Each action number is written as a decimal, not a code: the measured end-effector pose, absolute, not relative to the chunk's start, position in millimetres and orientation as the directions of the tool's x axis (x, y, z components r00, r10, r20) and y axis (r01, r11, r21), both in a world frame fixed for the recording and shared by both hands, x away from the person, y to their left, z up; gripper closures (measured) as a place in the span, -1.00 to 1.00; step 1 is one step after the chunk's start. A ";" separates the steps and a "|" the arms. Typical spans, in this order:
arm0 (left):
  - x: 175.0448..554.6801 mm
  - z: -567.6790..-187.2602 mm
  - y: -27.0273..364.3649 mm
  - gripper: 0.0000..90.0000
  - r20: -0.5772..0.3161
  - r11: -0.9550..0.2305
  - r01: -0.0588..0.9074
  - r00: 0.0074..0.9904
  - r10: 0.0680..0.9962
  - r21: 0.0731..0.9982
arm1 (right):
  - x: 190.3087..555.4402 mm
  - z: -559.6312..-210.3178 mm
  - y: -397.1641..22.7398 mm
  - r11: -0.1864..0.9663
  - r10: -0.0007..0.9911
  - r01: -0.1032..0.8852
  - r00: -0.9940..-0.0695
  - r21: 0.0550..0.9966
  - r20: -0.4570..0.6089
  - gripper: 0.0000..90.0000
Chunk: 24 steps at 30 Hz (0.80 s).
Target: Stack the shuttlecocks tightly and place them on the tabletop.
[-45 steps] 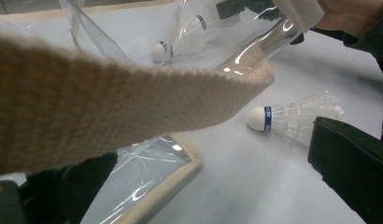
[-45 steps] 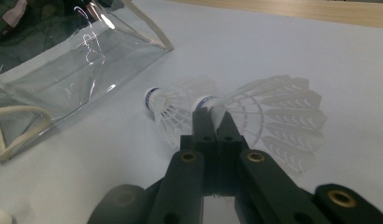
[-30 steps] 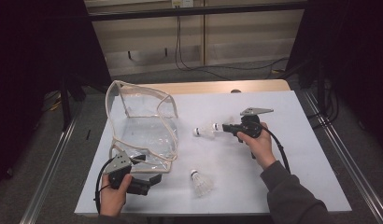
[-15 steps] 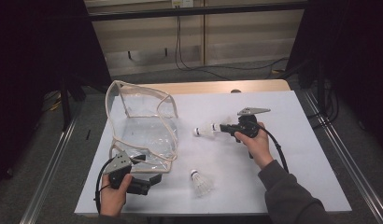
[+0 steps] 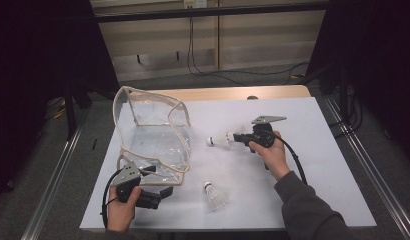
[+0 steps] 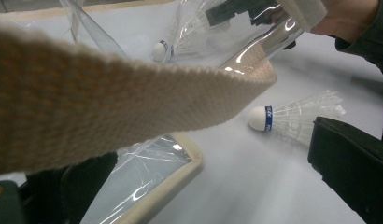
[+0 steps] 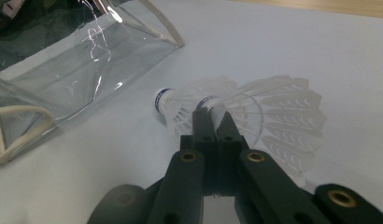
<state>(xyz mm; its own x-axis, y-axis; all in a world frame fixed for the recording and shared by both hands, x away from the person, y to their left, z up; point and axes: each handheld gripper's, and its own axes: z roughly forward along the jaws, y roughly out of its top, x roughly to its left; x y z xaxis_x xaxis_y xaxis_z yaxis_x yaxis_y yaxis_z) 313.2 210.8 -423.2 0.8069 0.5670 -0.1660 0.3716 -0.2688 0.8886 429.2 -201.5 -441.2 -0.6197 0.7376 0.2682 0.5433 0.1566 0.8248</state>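
The right gripper [image 7: 211,122] has its black jaws pinched together on the feather skirt of a shuttlecock [image 7: 273,122], held level out in front of its tip, cork end leading toward the bag. In my judgement the thin feathers could slide out of so narrow a pinch, or crush and split if squeezed harder. Just past the tip a second shuttlecock [image 7: 180,109] shows, cork ringed in blue; whether it is nested with the first I cannot tell. Farther ahead lies the clear plastic bag [image 7: 87,60], glossy, creased, edged in cream woven tape. It is limp, so its mouth may sag shut before the shuttlecock arrives, which would snag the feathers on the rim. The left gripper [image 5: 153,186] sits at the bag's near corner with the woven strap [image 6: 110,98] across its camera; whether it grips the strap I cannot tell. To its right lies a loose shuttlecock [image 5: 214,195]
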 end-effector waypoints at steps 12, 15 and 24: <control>312.9 -423.2 210.9 -0.97 -0.167 -0.268 0.372 0.807 0.566 0.889 | 429.6 -443.4 -195.8 0.169 0.723 0.543 -0.635 0.823 0.270 1.00; 313.0 -423.2 210.7 -0.97 -0.165 -0.270 0.371 0.808 0.566 0.889 | 429.6 -443.7 -195.0 0.175 0.722 0.542 -0.638 0.822 0.267 1.00; 313.1 -423.2 210.9 -0.97 -0.165 -0.270 0.371 0.808 0.566 0.889 | 430.9 -444.7 -190.8 0.180 0.719 0.542 -0.642 0.821 0.266 1.00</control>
<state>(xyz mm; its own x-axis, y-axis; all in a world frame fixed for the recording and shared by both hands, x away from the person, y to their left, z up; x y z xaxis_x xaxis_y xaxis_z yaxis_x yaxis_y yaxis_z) 313.1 210.9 -423.2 0.8076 0.5662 -0.1651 0.3707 -0.2696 0.8888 430.9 -190.8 -444.7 -0.6418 0.7191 0.2664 0.5420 0.1795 0.8210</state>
